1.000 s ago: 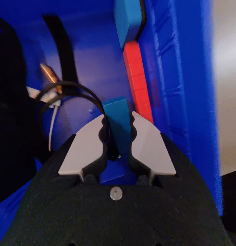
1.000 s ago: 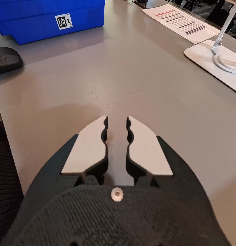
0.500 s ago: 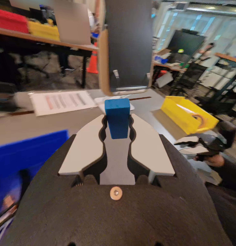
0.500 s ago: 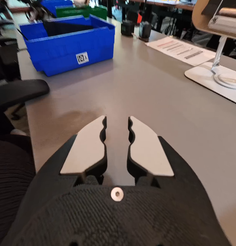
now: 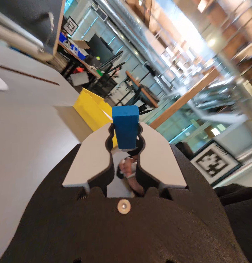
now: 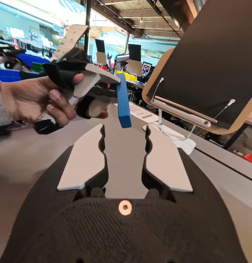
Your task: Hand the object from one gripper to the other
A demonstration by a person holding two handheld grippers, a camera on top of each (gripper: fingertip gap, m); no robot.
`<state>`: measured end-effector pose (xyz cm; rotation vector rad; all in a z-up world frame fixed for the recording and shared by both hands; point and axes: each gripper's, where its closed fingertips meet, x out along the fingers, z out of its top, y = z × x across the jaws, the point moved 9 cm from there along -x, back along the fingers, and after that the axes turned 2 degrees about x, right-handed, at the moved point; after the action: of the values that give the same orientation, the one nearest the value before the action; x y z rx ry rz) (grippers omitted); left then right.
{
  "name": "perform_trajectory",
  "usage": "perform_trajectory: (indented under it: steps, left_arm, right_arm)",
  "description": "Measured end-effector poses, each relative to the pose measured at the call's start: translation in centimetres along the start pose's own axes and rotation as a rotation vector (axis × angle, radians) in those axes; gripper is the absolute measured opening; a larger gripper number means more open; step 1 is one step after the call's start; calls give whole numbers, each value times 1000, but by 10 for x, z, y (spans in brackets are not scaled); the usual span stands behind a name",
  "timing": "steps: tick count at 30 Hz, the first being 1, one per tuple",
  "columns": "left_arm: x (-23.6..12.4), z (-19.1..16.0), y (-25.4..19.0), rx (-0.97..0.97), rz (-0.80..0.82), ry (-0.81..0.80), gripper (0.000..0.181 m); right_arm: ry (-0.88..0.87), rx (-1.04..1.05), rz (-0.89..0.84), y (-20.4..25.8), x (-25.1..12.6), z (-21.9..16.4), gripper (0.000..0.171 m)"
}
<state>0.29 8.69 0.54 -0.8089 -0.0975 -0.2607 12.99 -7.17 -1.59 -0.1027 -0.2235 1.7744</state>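
Note:
My left gripper (image 5: pixel 125 125) is shut on a long blue block (image 5: pixel 125 128), which sticks out past the fingertips. In the right wrist view the same left gripper (image 6: pixel 116 82), held by a hand (image 6: pixel 37 96), carries the blue block (image 6: pixel 123 102) hanging down, with its lower end just above and between my right fingertips. My right gripper (image 6: pixel 124 128) is open and empty above the grey table (image 6: pixel 37 149).
A tilted dark board on a white stand (image 6: pixel 200 85) is at the right of the table. A printed sheet (image 6: pixel 141 112) lies behind the block. A yellow bin (image 5: pixel 92 112) sits at the table's far edge. Blue bins (image 6: pixel 7 74) are at the far left. Across from one pair of fingers to the other is roughly 7 cm.
My left gripper lifted the blue block out of the blue bin and carried it over in front of the right gripper. My right gripper rose, tilted up and opened wider.

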Motion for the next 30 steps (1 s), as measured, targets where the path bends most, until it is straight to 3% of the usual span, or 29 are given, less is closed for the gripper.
perform_trajectory:
  steps: [8, 13, 16, 20, 25, 30]
  left_arm:
    - [4, -50, 14, -363, -184, -141, 32]
    - [-4, -54, 15, -375, -223, -119, 32]
    - [-10, -51, 16, -265, -201, -48, 33]
    - [-16, -50, 26, -103, -104, 4, 72]
    - [-23, -39, 32, 196, 40, -22, 83]
    - [-22, -47, 18, 592, 99, 81, 92]
  right_arm:
    - [4, -156, -22, 12, -2, 1, 18]
    - [24, -202, 8, 17, -2, 3, 17]
    - [36, -176, 20, 18, -1, 4, 17]
    - [32, -19, 29, 1, -5, 6, 17]
    - [112, 472, 225, -29, -9, -2, 17]
    - [209, 866, 390, -52, -10, -22, 17]
